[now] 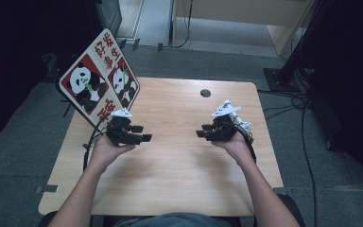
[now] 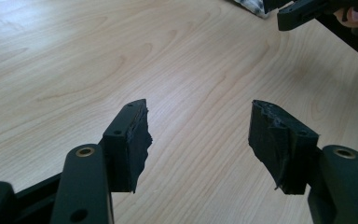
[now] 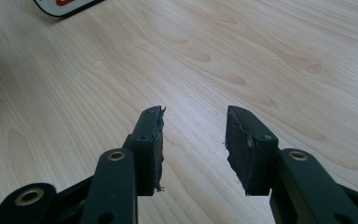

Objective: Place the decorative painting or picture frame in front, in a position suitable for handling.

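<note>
My left gripper (image 1: 142,133) is held over the left half of the wooden table (image 1: 179,170), pointing right. Its jaws stand wide apart with only bare wood between them (image 2: 199,105). My right gripper (image 1: 202,131) is over the right half, pointing left toward the other one. It is open too, with a narrower gap and nothing in it (image 3: 193,111). The two grippers face each other with a stretch of tabletop between. In the left gripper view, the right gripper (image 2: 303,14) shows at the top right corner.
A diamond-shaped panda sign (image 1: 99,78) with red panels leans at the table's far left corner, just behind my left gripper; its lower edge (image 3: 67,5) shows in the right gripper view. A round cable hole (image 1: 205,93) sits near the far edge. Cables (image 1: 307,142) run over the floor at right.
</note>
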Demonstrator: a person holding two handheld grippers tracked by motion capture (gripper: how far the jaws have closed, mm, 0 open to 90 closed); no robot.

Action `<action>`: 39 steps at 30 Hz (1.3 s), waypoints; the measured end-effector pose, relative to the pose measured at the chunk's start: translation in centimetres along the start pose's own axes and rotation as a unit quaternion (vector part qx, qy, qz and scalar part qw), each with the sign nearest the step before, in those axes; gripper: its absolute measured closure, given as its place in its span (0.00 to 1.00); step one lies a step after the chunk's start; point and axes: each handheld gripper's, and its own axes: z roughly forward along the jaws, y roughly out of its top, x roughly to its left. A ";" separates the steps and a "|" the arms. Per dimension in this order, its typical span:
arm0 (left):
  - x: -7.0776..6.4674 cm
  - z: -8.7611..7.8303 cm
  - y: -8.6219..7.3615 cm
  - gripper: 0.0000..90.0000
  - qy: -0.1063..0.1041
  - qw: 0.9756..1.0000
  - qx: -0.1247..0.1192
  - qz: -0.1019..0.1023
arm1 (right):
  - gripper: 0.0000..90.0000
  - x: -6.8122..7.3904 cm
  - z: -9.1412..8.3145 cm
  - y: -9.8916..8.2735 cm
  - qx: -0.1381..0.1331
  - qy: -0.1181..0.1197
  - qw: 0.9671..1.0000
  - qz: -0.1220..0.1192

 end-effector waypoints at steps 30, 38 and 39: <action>-0.1 -0.6 0.0 0.44 -0.010 1.000 0.004 -0.010 | 0.60 -0.7 -0.1 -0.2 0.021 -0.002 1.000 -0.007; -0.1 -0.9 -0.1 0.45 -0.005 1.000 0.009 0.003 | 0.57 -1.0 -0.4 -0.1 0.020 -0.001 1.000 -0.004; -0.1 -1.0 -0.1 0.45 -0.006 1.000 0.008 0.004 | 0.57 -1.0 -0.5 -0.1 0.019 -0.002 1.000 -0.003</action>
